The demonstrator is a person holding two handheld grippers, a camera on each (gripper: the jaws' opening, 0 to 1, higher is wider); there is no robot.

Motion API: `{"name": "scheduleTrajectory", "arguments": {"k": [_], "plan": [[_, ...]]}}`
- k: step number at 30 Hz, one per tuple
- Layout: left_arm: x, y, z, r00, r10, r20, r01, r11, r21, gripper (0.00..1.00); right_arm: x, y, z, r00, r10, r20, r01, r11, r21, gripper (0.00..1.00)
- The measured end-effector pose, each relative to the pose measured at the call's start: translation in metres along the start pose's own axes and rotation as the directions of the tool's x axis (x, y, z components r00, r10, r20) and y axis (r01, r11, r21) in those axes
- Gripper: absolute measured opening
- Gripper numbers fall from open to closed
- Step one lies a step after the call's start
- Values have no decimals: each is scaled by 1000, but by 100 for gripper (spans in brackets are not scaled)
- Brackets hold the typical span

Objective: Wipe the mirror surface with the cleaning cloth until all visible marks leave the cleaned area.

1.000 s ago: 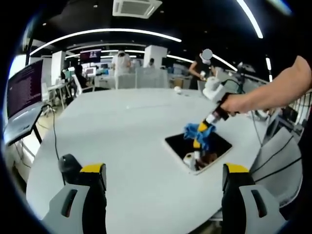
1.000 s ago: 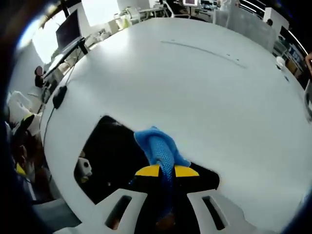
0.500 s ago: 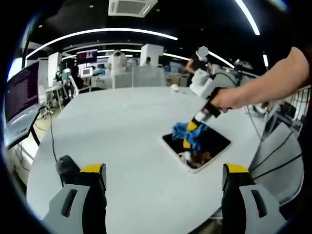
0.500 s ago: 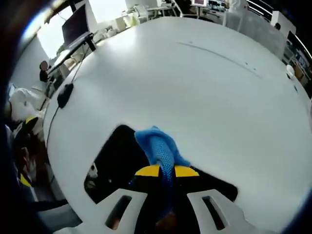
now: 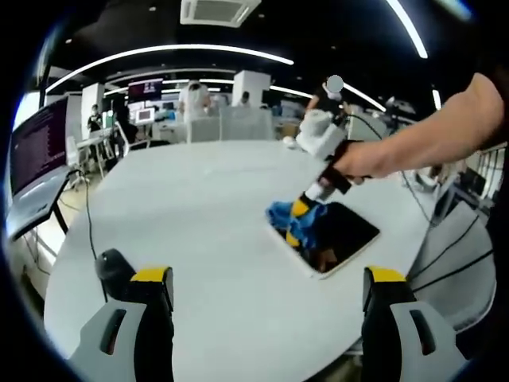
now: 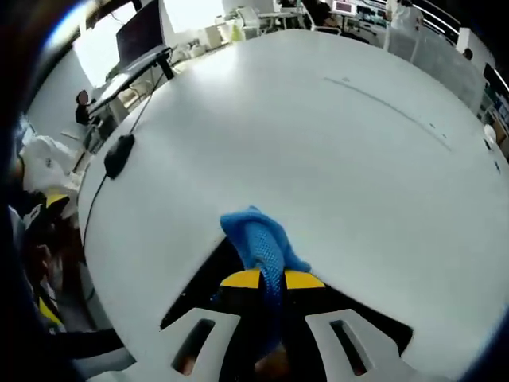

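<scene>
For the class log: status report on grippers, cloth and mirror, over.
Right gripper shut on blue cloth, cloth at mirror edge. Left gripper open, holding nothing, above white table. Nothing in the way.

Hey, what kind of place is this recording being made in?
Probably an open-plan office or lab: a large white round table, a dark computer monitor on a stand, long curved ceiling light strips, and desks farther back.

Left gripper [image 5: 270, 290]: yellow-tipped grey jaws spread wide apart, nothing between them, held level and low
Right gripper [image 6: 272, 279]: yellow-tipped white jaws pinched together on a crumpled blue cleaning cloth [image 6: 256, 243], angled downward
Right forearm [image 5: 433, 139]: bare, reaching in from the right, hand [image 5: 350, 163] wrapped round the gripper's handle
</scene>
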State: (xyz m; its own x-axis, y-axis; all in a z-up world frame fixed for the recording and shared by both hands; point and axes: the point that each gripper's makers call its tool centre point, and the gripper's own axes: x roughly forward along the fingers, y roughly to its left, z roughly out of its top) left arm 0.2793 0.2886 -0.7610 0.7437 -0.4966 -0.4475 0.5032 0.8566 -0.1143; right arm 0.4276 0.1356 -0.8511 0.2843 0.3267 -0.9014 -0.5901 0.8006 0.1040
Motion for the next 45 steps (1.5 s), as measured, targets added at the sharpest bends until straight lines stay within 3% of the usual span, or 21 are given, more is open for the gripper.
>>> {"name": "scheduleTrajectory", "arguments": {"k": [13,21,45], "plan": [[-6,7,-4,1000,21,-3,-21,1000,-13,100,12,17,13,1000,22,-1,-22,999,-47,4],[-5,6,-8,1000,21,-7,-21,1000,-20,100,9,26,12,1000,23,3,-23,998,-66,4],[-8,5,-6,1000,30,-6,-30,999,-12,100,16,23,15,1000,23,18,-21,996,-92,3]]}}
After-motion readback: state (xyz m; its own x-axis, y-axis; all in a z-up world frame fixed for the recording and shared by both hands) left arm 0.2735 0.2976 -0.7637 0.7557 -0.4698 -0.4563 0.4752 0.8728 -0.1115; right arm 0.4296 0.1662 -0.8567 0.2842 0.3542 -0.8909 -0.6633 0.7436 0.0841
